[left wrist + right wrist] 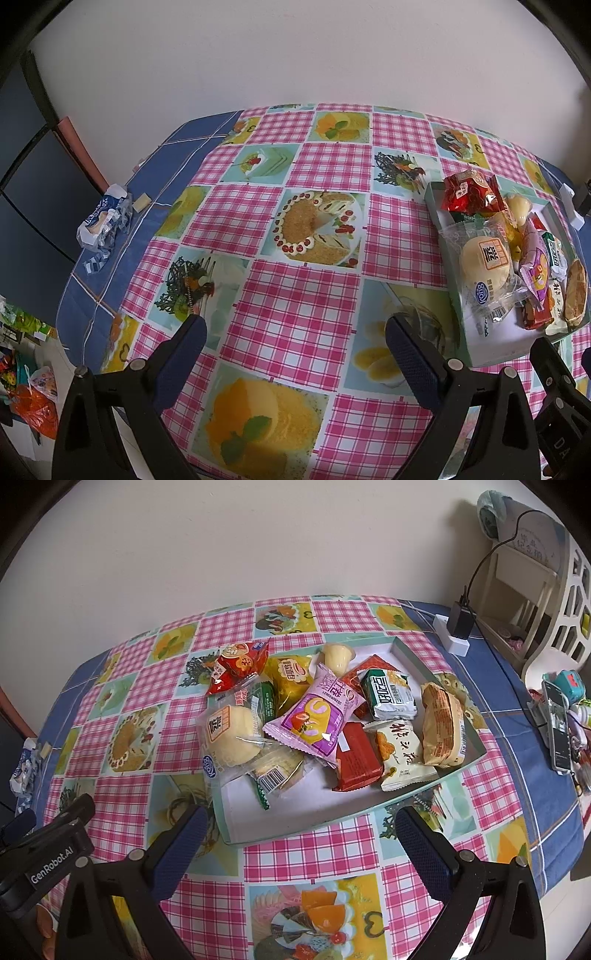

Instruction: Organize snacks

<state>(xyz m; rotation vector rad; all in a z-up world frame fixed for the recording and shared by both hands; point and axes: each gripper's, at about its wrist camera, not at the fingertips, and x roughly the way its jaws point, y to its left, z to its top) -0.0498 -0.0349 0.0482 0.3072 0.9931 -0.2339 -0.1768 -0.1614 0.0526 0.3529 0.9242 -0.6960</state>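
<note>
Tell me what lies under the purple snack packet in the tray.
The purple snack packet overlaps a red packet, a clear-wrapped pastry and a yellow packet. Anything directly beneath it is hidden.

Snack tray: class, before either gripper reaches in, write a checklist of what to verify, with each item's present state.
1. Left gripper open, holding nothing: ok.
2. Right gripper open, holding nothing: ok.
3. Tray lies flat on the tablecloth: ok.
4. Snacks sorted: not ok; the purple packet lies atop others, piled.
5. Bun packet inside the tray: not ok, it overhangs the left wall.
6. Space beside the tray for sorting: ok, the left wrist view shows open cloth.
</note>
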